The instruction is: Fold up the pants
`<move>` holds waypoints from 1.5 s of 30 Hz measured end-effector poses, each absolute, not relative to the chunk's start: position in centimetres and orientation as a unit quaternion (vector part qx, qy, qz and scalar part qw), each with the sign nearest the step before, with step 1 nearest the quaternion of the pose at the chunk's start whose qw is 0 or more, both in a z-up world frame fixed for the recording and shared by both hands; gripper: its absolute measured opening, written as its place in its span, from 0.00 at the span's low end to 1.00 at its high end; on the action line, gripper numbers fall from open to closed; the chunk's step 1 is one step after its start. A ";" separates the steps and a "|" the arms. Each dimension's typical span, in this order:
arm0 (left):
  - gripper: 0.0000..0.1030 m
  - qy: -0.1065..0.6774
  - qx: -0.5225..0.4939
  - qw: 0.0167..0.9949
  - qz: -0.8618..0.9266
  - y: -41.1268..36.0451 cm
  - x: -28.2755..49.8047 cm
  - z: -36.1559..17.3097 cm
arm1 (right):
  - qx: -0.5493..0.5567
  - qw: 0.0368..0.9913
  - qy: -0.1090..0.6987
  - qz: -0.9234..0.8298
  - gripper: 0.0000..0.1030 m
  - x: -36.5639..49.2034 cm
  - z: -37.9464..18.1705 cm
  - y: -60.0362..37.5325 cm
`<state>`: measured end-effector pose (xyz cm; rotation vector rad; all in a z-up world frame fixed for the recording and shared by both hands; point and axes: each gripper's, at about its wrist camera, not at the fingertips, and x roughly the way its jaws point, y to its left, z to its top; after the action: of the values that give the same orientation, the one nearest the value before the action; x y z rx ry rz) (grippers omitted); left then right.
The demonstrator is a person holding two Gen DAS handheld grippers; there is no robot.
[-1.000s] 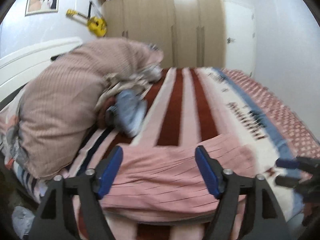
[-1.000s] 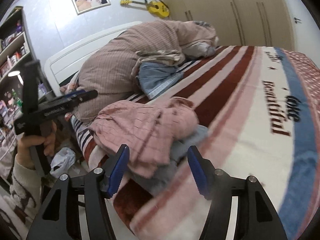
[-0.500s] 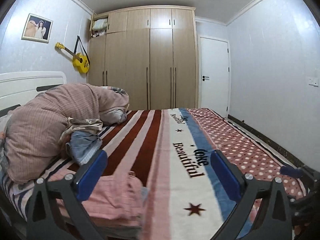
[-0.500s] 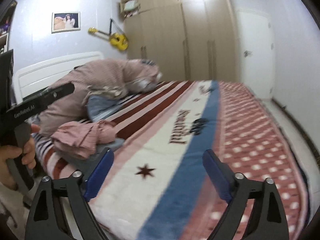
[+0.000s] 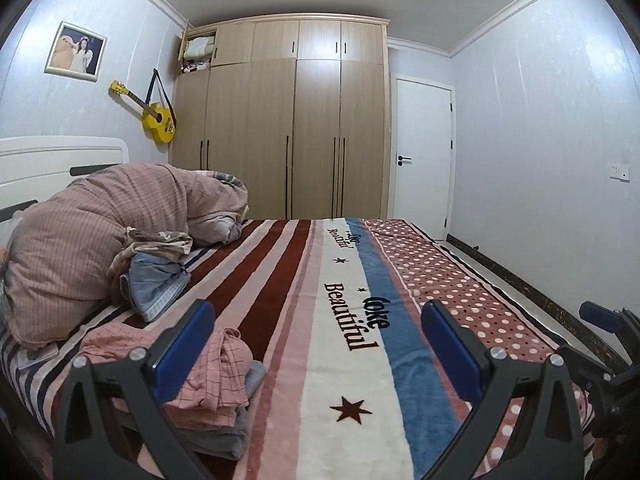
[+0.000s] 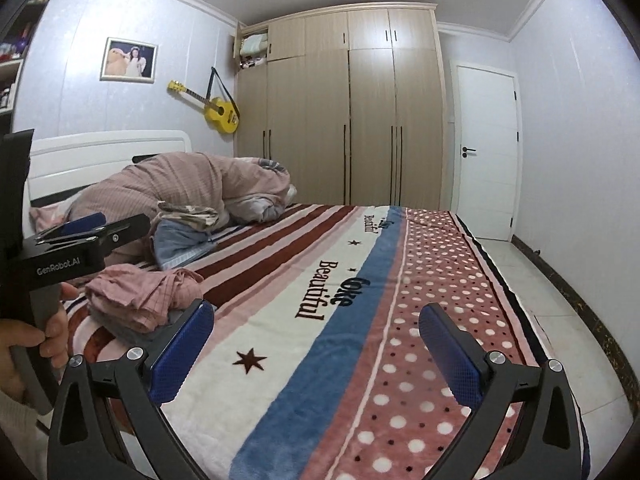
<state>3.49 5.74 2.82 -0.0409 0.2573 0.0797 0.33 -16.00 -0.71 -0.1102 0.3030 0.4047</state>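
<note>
**Bedroom, both grippers empty — pants set on stack at bed corner**

Bedroom: wood-grain wardrobe (image 5: pixel 296 120) on far wall, white door (image 5: pixel 422 160) to its right, yellow guitar (image 5: pixel 158 120) hung by the framed photo (image 5: pixel 76 52). Bed (image 5: pixel 420 276) covered with a striped, dotted blanket printed "Beautiful". Heaped pink duvet (image 5: pixel 100 220) at the headboard end, crumpled blue garment (image 5: pixel 156 284) just beside it.

Task item: pink checked pants (image 5: pixel 208 376), folded but lumpy, on top of a grey folded garment (image 5: pixel 240 428) at the near left corner of the bed. Also seen in right wrist view (image 6: pixel 144 296).

Left gripper (image 5: pixel 316 344): fingers spread wide, nothing between them, only blanket beyond. Right gripper (image 6: pixel 316 344): same — fingers wide apart, empty, pointed over the bed middle. A hand (image 6: pixel 32 344) holds the left gripper's handle at the left edge of the right view.

Step, as judged: fold looks finished, pants released and stacked; both tools clear of the cloth. Top layer is bunched, not flat.

Next move probably calls for either flattening that loose top flap or reaching for the next garment in the heap — needs fingers low and level to pinch a fabric edge.
</note>
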 end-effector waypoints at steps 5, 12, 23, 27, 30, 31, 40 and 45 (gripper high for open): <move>0.99 0.124 -0.015 0.991 0.043 5.5 3.2 3.0 | -0.050 0.968 0.149 0.197 0.99 0.4 -0.8 -16.1; 0.99 0.125 -0.014 0.991 0.036 5.0 2.7 3.2 | -0.057 0.967 0.149 0.199 0.99 0.1 -0.6 -15.9; 0.99 0.126 -0.014 0.991 0.036 4.8 2.4 3.4 | -0.053 0.966 0.154 0.201 0.99 0.2 -0.6 -15.7; 0.99 0.126 -0.015 0.991 0.037 4.9 2.4 3.4 | -0.050 0.965 0.155 0.203 0.99 0.3 -0.6 -15.7; 0.99 0.127 -0.014 0.991 0.037 4.9 2.4 3.5 | -0.049 0.965 0.155 0.205 0.99 0.3 -0.6 -15.7; 0.99 0.128 -0.014 0.991 0.037 4.9 2.4 3.5 | -0.048 0.965 0.156 0.205 0.99 0.3 -0.6 -15.7; 0.99 0.132 -0.011 0.990 0.038 4.5 2.6 3.3 | -0.043 0.965 0.158 0.206 0.99 0.3 -0.7 -15.9; 0.99 0.133 -0.014 0.990 0.037 4.2 2.5 3.1 | -0.041 0.965 0.157 0.206 0.99 0.3 -0.7 -15.9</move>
<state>2.45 4.25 3.14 -0.0280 0.2668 0.0746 0.29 -15.94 -0.73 -0.0822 0.3175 0.4169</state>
